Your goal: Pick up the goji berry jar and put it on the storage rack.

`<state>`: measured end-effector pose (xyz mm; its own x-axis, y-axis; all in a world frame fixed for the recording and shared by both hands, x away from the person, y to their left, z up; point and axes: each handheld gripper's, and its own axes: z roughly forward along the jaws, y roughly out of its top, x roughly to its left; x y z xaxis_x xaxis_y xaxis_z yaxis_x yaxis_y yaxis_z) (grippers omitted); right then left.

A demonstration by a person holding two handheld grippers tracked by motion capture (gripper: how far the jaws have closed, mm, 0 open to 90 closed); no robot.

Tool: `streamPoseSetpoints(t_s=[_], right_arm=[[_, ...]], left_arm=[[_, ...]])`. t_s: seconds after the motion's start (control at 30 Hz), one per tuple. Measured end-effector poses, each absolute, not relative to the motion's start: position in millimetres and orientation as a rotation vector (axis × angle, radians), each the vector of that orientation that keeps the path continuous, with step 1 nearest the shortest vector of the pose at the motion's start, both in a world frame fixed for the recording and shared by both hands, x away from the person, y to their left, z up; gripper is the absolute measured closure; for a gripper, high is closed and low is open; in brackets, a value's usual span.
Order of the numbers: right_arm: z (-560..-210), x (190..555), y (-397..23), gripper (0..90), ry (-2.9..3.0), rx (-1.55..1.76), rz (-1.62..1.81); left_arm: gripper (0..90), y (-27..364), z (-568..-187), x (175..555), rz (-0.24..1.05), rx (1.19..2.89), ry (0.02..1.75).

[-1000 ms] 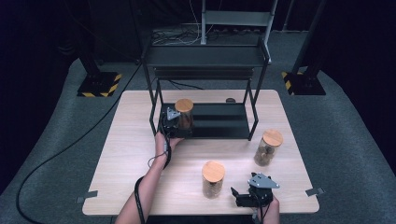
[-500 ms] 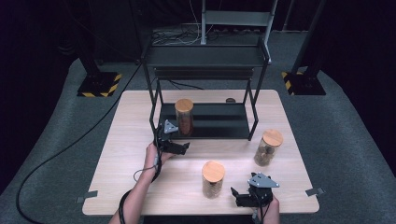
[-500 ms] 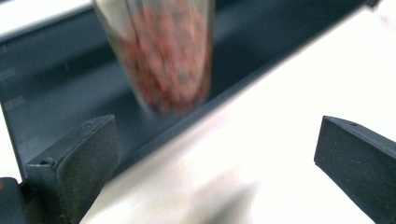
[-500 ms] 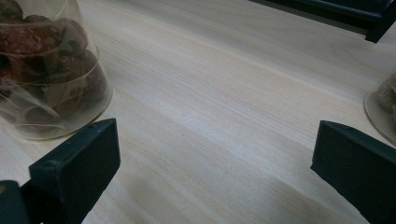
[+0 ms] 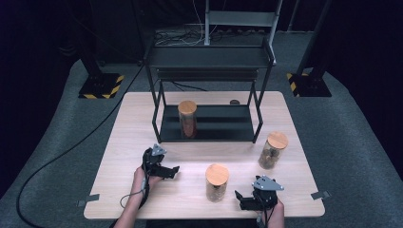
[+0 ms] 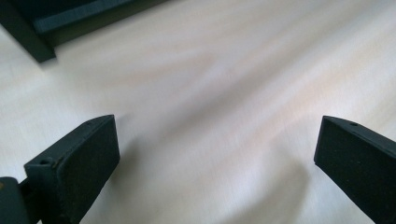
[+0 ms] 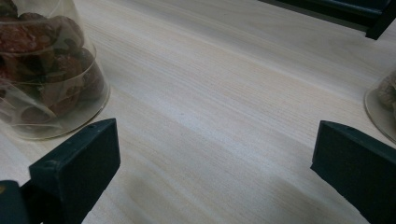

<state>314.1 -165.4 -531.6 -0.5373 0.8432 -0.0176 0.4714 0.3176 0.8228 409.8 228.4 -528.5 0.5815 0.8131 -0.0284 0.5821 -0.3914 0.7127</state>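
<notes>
Table (image 5: 142,114): light wood top, sits on grey carpet, black surround.

Rack (image 5: 209,124): black metal, two tiers, stands at the far-centre of the table. Lower tray holds one jar.

Jar on rack (image 5: 187,118): upright on the left part of the lower tray, clear wall, wooden lid, brownish contents. Well apart from both grippers.

Right jar (image 5: 272,150): upright on the table, just off the rack's front right leg, wooden lid. Its base edge shows at the right margin of the right gripper view (image 7: 383,107).

Centre jar (image 5: 216,182): upright on the table, near the front edge, between the two grippers. In the right gripper view (image 7: 44,70) it stands just beyond the left-hand jaw, dark red-brown pieces inside; no contact seen.

Left gripper (image 5: 172,172): held low over the table, front left, pointing toward the centre jar, near but apart from it. Own view (image 6: 217,154): jaws wide apart, bare wood between them, nothing held. View is blurred.

Right gripper (image 5: 240,198): at the front edge, right of the centre jar, pointing left. Own view (image 7: 217,154): jaws wide apart, nothing gripped, bare wood between.

Small dark item (image 5: 234,101) on the table behind the rack: too small to ID.
</notes>
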Motion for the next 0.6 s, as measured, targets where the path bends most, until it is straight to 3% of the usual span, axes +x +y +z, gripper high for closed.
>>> streamPoseSetpoints(t_s=[0.3, 0.6], right_arm=[[-532, 315, -165, 0.1, 2.144, 1.165, 1.101], [-532, 315, -164, 0.1, 2.148, 1.167, 1.097]], left_arm=[[0.0, 241, -530, 381, 0.480, 2.114, 1.154], [0.0, 241, -530, 379, 0.485, 2.111, 1.163]])
